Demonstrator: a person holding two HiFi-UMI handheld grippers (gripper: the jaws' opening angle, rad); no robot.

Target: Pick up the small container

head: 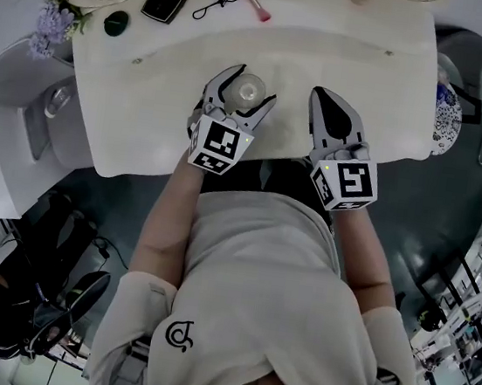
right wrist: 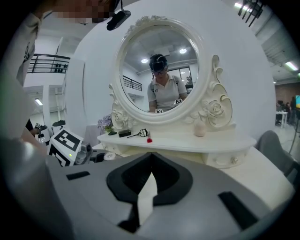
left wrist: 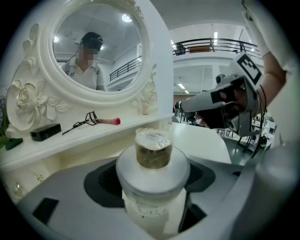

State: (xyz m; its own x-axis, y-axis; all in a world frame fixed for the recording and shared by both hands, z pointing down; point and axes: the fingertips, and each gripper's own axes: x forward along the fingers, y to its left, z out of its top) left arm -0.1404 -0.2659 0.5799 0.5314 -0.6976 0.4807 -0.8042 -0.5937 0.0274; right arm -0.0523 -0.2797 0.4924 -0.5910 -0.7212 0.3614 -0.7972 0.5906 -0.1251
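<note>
Vanity (head: 329,58): left gripper (head: 251,86) (level) clasps small container (left wrist: 153,161).

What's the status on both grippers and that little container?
Left gripper shut on container. Right gripper shut, empty, beside it. Nothing in the way.

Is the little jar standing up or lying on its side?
Standing up. The small container sits upright, clear top pointing up, between the jaws of the left gripper.
</note>
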